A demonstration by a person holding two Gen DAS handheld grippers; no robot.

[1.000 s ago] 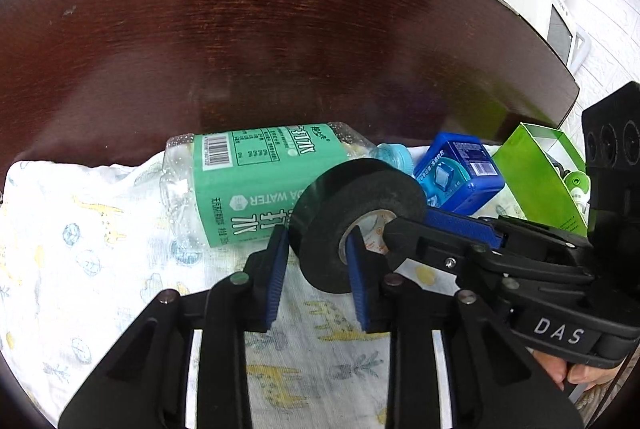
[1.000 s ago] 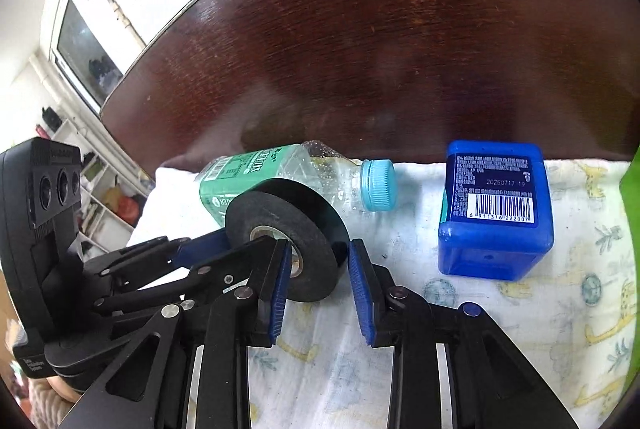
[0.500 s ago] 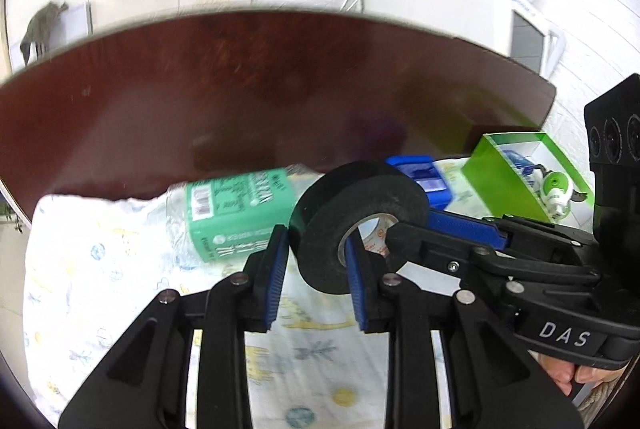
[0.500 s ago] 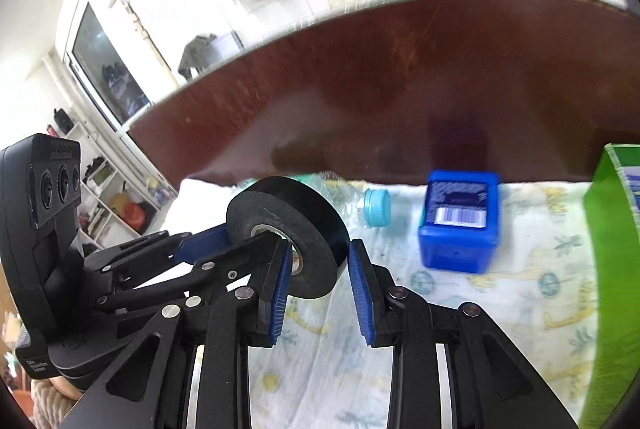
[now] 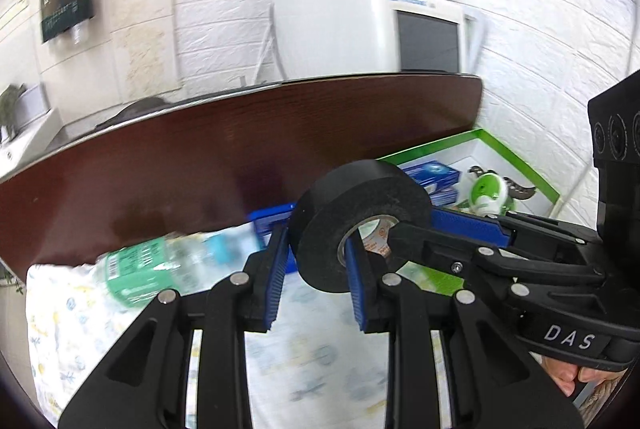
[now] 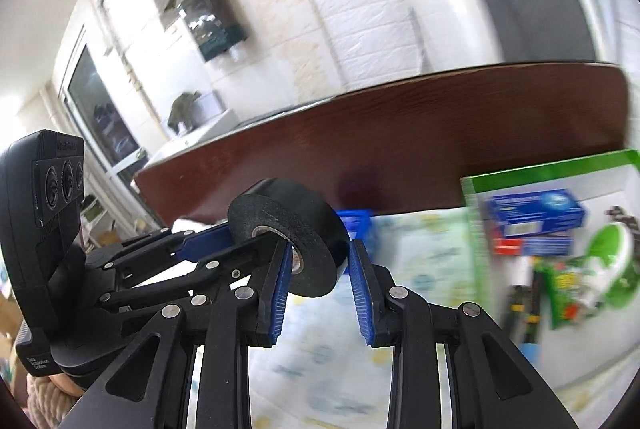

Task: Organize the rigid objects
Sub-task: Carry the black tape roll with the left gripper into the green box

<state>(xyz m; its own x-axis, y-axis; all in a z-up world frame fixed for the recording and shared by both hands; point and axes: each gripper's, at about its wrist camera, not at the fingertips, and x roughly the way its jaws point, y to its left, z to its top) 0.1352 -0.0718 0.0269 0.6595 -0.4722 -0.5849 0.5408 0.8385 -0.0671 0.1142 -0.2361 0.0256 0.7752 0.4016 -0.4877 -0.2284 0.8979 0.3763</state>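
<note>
- I am gripping the tape roll (image 5: 360,213) with the left tongs (image 5: 315,281) and right tongs (image 6: 318,281), both clamped on its ring.
- I am aiming for the green box (image 5: 516,160), going slow so nothing slips.

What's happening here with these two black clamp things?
A person holds a tool in each hand, and both the left tool and the right tool grip the same black tape roll, each with one finger through its hole. The roll hangs in the air above the patterned cloth, near the green box that already holds several items. A water bottle lies on the cloth.
</note>
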